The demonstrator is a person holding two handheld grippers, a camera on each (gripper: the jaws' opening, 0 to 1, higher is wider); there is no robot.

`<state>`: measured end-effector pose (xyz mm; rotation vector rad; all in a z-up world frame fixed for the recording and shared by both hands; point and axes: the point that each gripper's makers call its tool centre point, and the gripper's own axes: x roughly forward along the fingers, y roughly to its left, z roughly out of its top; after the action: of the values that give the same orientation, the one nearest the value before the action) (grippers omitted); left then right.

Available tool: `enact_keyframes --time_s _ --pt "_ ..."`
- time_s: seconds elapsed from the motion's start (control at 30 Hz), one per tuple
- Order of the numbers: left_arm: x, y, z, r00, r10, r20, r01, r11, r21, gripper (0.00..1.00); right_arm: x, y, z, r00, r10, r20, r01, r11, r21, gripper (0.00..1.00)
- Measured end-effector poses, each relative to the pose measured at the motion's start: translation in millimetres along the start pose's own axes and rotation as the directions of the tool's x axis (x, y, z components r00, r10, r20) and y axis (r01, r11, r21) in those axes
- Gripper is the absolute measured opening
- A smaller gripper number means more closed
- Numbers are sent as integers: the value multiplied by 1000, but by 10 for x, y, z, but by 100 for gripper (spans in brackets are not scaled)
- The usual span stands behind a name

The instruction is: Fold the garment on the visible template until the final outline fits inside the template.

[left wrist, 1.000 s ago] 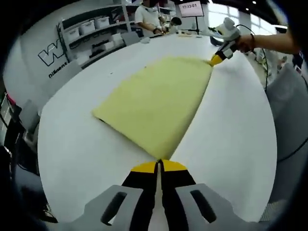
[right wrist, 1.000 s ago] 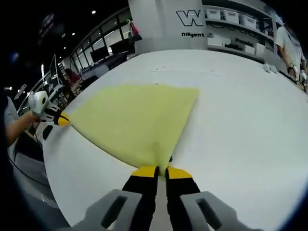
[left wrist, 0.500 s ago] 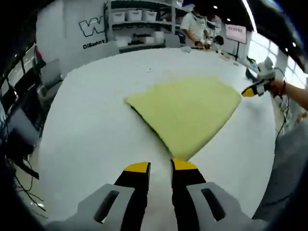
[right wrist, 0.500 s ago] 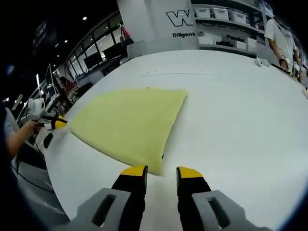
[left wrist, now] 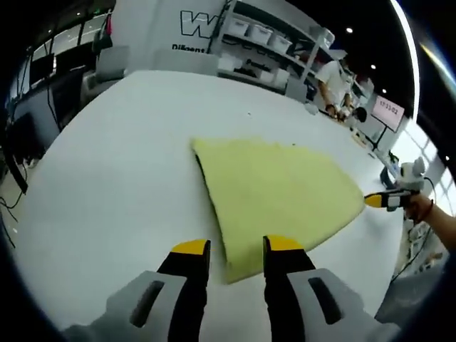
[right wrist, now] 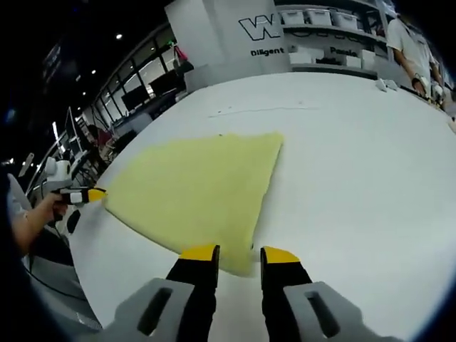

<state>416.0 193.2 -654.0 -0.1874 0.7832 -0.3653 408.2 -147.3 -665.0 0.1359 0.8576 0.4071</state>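
the left gripper [left wrist: 236, 251], with yellow tips on black jaws, stands released: there is a clear gap between the two jaws, and the near corner of the pale yellow folded cloth garment [left wrist: 278, 196] lies on the table in that gap, not pinched. the garment rests flat on the wide white table top [left wrist: 107, 178], folded into a shape like a triangle, with a straight folded edge on its left side and a darker shadow line under that edge. at the far right point of the garment, in the left gripper view, the right gripper [left wrist: 375, 201] is held in a person's hand just beside the cloth tip.

in the right gripper view the same garment [right wrist: 192, 189] lies in front of the right gripper [right wrist: 239, 255], which is also let go, the jaws apart with the cloth corner between them.

i cannot make out any template outline on the table, so i cannot tell if the garment fits inside it. this is the main risk, i think: if the person stops now, the outline may stay too large. if a jaw pinches only the upper layer of the corner, the fold could open. a drag across the smooth table could also shift the whole garment.
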Motion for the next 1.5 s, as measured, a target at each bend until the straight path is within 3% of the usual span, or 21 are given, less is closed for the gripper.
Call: enact_keyframes --time_s 0.23,0.67,1.5 --pt "20 22 -137 998 26 -52 -24 999 32 7 36 21 -64 999 -13 -29 13 1000 -23 1" --pt "-81 -9 -225 995 57 -77 -47 991 123 6 -53 50 -156 998 -19 -64 16 999 -50 0" --pt "-331 -42 -498 993 62 -101 -43 983 180 7 -286 222 -497 993 7 -117 -22 992 -121 0"
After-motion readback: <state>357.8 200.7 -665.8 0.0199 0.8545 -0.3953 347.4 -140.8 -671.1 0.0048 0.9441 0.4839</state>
